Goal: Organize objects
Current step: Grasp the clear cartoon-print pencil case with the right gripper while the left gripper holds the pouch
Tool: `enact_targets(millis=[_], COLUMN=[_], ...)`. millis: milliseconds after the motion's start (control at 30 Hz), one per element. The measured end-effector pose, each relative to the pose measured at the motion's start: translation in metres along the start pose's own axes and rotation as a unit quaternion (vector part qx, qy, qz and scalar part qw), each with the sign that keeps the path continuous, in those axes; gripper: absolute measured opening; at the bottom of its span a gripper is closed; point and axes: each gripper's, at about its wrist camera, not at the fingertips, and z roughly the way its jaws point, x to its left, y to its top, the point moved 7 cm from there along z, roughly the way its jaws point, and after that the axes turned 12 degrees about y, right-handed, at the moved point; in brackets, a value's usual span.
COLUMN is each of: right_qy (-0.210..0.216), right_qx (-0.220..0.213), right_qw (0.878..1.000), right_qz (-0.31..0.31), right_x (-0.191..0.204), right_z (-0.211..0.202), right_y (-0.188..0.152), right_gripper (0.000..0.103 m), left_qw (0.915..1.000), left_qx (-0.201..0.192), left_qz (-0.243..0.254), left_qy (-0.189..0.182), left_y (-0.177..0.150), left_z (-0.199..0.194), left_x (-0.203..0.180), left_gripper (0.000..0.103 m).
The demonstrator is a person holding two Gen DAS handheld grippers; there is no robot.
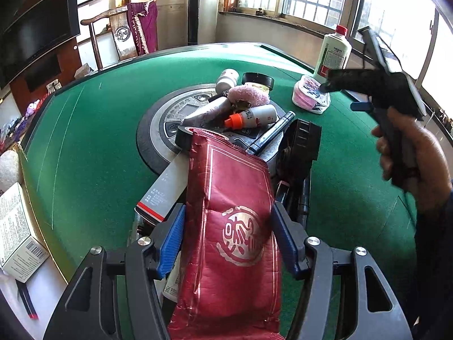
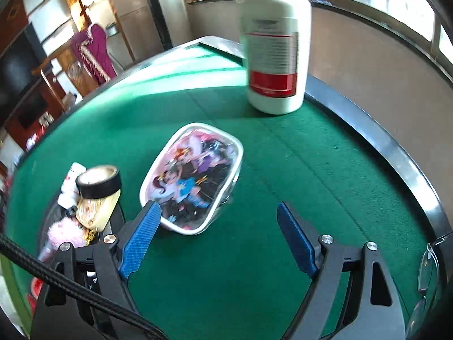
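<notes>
My left gripper [image 1: 229,226] is shut on a dark red foil packet [image 1: 232,212] with a white seal. The packet's far end lies over a black tape roll [image 1: 184,137] in a pile at the table's centre. That pile includes a grey tube [image 1: 206,113], an orange-capped white bottle [image 1: 254,117], a pink fluffy item [image 1: 249,95] and a dark marker [image 1: 271,133]. My right gripper [image 2: 218,206] is open over the green felt. A clear cartoon-print pouch [image 2: 195,175] lies just beyond its left finger. In the left wrist view a hand holds the right gripper [image 1: 328,86] above this pouch [image 1: 311,96].
A tall white bottle with a red cap [image 2: 276,53] stands behind the pouch near the table's raised rim [image 2: 396,153]. Eyeglasses [image 2: 427,266] lie at the right edge. A printed carton [image 1: 17,232] sits at the left edge. A chair [image 1: 113,36] stands beyond the table.
</notes>
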Motion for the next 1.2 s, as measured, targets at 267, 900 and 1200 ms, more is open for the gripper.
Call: enact_targets(millis=[267,900,1200], right_qy=[0.113,-0.036,0.052], right_qx=[-0.002,0.069,0.018], right_qw=[0.987,0.997,0.997], right_qz=[0.111,-0.013,-0.051], right_x=[-0.022,0.008,0.005], right_z=[-0.016,0.054,-0.002], right_y=[0.015,0.024,0.001], right_gripper=[0.085,0.082,0.079], left_qw=[0.9999,1.0000,0.9992], left_qx=[0.007,-0.001,-0.006], left_qz=[0.010,-0.004,-0.028], left_qy=[0.009,0.000,-0.028], left_y=[-0.004,-0.003,0.002], left_z=[0.008,0.008,0.005], left_x=[-0.008,-0.007,-0.004], left_gripper=[0.063,0.050,0.047])
